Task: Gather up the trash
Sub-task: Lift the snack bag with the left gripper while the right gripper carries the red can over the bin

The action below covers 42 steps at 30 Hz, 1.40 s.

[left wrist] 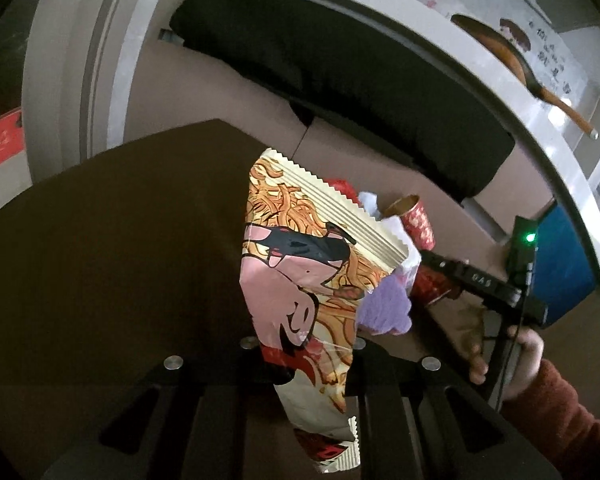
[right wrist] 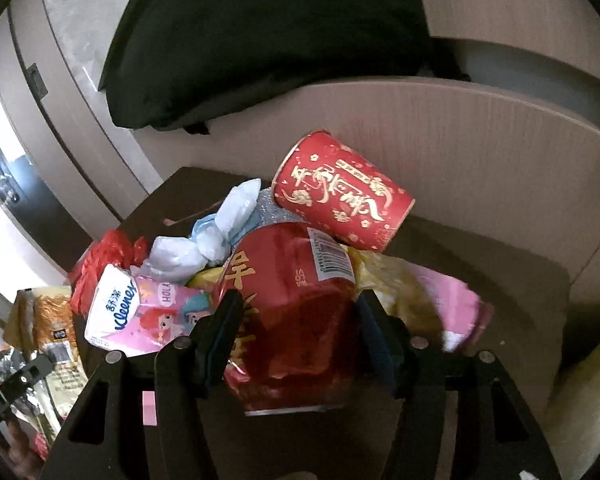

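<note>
Left gripper (left wrist: pixel 312 364): I have it clamped on the noodle wrapper (left wrist: pixel 304 280), lifted above the dark table (left wrist: pixel 112 240)
Right gripper (right wrist: pixel 296 320): I have its jaws closed around the red can (right wrist: pixel 288 304)
Pile: paper cup (right wrist: pixel 340 196) leans on the can; tissue pack (right wrist: pixel 140 312) just left, crumpled tissue (right wrist: pixel 220 236) behind
Backdrop: black cushion (right wrist: pixel 260 40) behind the table

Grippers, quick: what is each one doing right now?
Left gripper: closed on the noodle wrapper, held above the table.
Right gripper: closed around the red can.
</note>
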Available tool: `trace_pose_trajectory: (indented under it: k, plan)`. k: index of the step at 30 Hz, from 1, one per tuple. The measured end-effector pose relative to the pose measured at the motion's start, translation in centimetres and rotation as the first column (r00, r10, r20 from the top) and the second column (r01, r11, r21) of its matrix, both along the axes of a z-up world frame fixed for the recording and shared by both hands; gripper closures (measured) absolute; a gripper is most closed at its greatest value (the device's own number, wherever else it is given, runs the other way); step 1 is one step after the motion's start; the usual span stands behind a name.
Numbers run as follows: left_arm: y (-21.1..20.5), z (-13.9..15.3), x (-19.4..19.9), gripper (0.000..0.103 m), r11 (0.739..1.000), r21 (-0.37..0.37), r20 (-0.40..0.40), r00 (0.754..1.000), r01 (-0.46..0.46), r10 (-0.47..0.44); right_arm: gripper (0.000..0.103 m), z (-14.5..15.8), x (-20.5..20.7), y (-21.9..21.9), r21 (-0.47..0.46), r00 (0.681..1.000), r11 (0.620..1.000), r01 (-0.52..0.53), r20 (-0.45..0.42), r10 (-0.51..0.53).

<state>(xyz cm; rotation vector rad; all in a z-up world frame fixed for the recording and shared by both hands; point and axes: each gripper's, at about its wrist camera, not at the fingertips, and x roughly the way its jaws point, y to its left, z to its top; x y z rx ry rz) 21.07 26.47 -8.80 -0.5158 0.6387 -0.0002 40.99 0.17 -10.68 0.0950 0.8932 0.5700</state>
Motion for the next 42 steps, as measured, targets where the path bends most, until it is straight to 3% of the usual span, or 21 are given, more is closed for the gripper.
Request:
trace_pose_trajectory:
  k: [4, 6, 10, 16, 18, 19, 20, 27, 30, 37, 42]
  plan:
    - [0.2, 0.0, -0.3, 0.091, 1.000, 0.007, 0.005, 1.000, -0.003, 0.003, 0.043, 0.6, -0.4, 1.5, -0.067, 0.998, 0.996, -0.061, -0.016, 0.060]
    - [0.0, -0.2, -0.2, 0.091, 1.000, 0.003, 0.003, 1.000, -0.002, 0.002, 0.036, 0.7, -1.5, 2.0, -0.116, 0.992, 0.986, -0.123, 0.015, 0.126]
    - [-0.2, -0.3, 0.2, 0.091, 1.000, 0.001, -0.002, 1.000, -0.002, 0.002, 0.034, 0.4, -2.9, 1.2, -0.102, 0.982, 0.982, -0.162, 0.084, 0.170]
    - [-0.4, -0.2, 0.1, 0.091, 1.000, 0.010, -0.012, 1.000, -0.005, 0.005, 0.031, -0.6, 0.0, 0.7, 0.013, 0.993, 0.993, -0.116, -0.033, 0.116]
    - [-0.3, -0.4, 0.3, 0.091, 1.000, 0.001, -0.021, 1.000, -0.010, 0.010, 0.024, -1.4, 1.0, 0.9, 0.055, 0.987, 0.991, -0.125, -0.099, 0.130]
    - [-0.2, -0.6, 0.5, 0.091, 1.000, -0.006, -0.028, 1.000, -0.011, 0.011, 0.024, -2.3, 1.7, 1.2, 0.079, 0.974, 0.987, -0.139, -0.169, 0.150]
    - [-0.2, -0.7, 0.6, 0.091, 1.000, -0.010, -0.031, 0.999, -0.011, 0.011, 0.026, -2.6, 1.8, 1.5, 0.078, 0.973, 0.986, -0.147, -0.169, 0.159]
    - [-1.1, 0.2, 0.3, 0.091, 0.999, 0.049, 0.003, 1.000, -0.013, 0.013, 0.028, -0.2, -2.4, 3.1, -0.169, 0.989, 0.979, -0.117, 0.069, 0.131]
    - [-2.3, 1.4, 0.1, 0.091, 0.996, 0.090, 0.027, 1.000, -0.008, 0.006, 0.028, 1.6, -4.3, 2.6, -0.219, 0.981, 0.971, -0.096, 0.145, 0.129]
    - [-5.8, 5.9, 0.0, 0.091, 0.983, 0.183, 0.104, 0.994, -0.001, -0.018, 0.028, 8.1, -7.8, -0.7, -0.157, 0.961, 0.987, -0.028, 0.266, 0.069]
    - [-9.2, 10.0, -0.1, 0.091, 0.969, 0.247, 0.182, 0.981, 0.015, -0.061, 0.028, 13.1, -10.9, -4.0, -0.120, 0.924, 0.993, 0.009, 0.381, 0.038]
